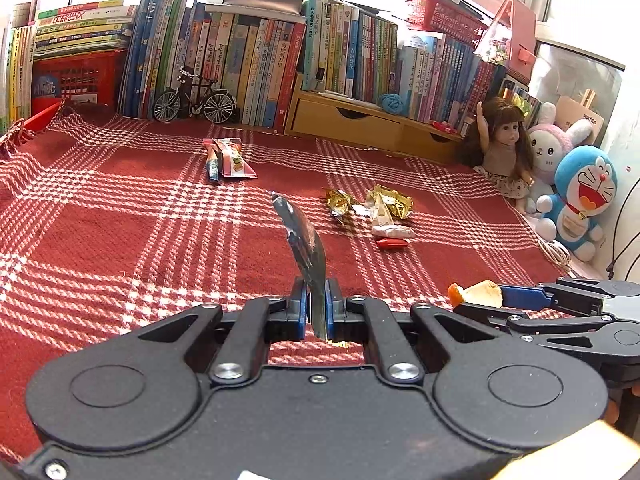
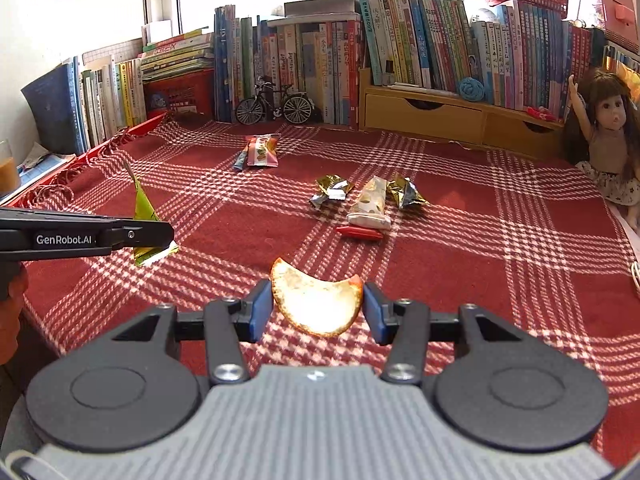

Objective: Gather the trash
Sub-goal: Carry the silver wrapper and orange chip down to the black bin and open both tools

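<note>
Both tools are loaded: my left tool is pressed together on a flat wrapper, dark in its own view and green-gold seen from the right, and my right tool pinches a curved piece of orange peel between its blue pads. Neither piece is binned yet, and I see no bin in either view, so I judge the job about half done at best. Left lying on the red plaid cloth are a snack packet far back, two crumpled gold foils flanking a pale tube-like wrapper, and something small and red just in front, possibly a chilli. Behind the tabletop stand rows of books, a model bicycle, wooden drawers, a doll and soft toys, with bright windows above.
</note>
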`<action>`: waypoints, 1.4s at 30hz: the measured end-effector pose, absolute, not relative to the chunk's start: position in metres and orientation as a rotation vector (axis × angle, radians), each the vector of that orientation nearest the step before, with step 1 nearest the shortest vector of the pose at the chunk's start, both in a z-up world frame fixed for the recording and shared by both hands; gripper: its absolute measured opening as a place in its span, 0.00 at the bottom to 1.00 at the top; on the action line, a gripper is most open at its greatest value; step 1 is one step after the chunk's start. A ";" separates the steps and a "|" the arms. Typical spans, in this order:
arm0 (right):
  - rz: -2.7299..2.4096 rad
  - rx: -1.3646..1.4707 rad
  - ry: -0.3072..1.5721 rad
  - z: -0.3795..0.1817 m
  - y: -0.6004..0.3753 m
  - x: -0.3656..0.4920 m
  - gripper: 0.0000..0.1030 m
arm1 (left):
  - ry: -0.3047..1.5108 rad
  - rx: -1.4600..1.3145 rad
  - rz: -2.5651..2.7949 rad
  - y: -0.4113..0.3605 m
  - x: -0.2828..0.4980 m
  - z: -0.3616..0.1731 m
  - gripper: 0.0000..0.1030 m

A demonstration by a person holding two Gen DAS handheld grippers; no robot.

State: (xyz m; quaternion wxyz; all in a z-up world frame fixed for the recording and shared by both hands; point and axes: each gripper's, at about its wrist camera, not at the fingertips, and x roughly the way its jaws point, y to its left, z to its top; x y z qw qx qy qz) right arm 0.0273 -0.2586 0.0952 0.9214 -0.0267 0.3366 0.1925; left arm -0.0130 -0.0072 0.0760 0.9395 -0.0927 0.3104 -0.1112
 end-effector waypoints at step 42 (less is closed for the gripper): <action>0.508 -0.066 0.765 0.076 -0.243 -0.085 0.52 | 0.722 -0.112 -0.307 0.002 -0.138 0.048 0.08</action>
